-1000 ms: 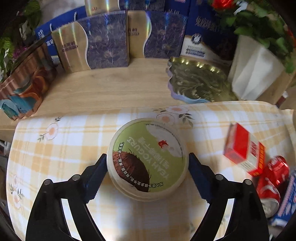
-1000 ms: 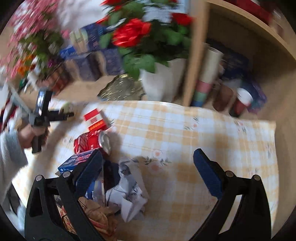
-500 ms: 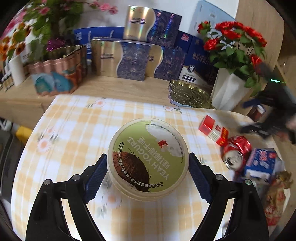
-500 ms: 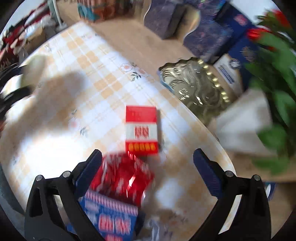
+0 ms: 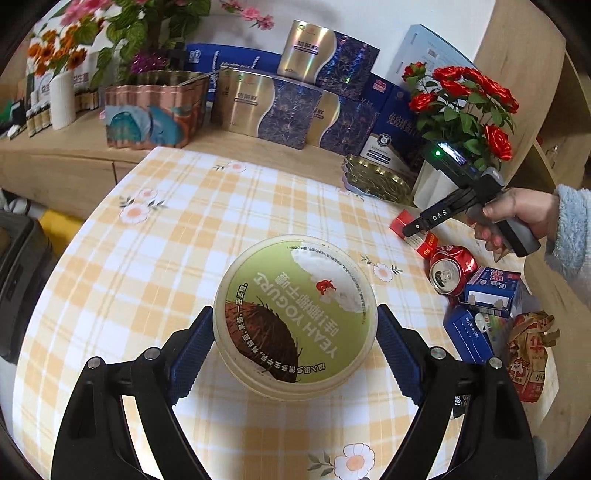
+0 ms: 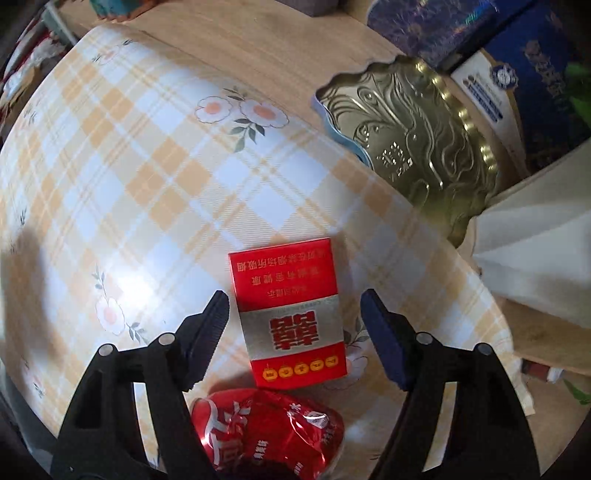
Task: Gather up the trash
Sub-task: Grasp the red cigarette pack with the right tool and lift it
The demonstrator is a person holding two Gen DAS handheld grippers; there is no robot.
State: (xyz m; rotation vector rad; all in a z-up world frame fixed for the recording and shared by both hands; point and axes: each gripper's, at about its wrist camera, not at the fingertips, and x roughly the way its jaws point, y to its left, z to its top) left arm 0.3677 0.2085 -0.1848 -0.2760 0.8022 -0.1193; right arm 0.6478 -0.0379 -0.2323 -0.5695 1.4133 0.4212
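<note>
White wall (image 5: 388, 22), wooden sideboard (image 5: 55, 162), checked floral tablecloth (image 5: 177, 236), daylight

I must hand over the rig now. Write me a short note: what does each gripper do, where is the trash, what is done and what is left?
Left gripper: shut on the yogurt tub, held above the table.
Right gripper: open, jaws just closing around the red pack, not yet touching it.
Crushed can, blue cartons and paper bag lie at the table's edge.
Done: tub picked up. Left: grip the pack, then collect the rest. No bin in view.
</note>
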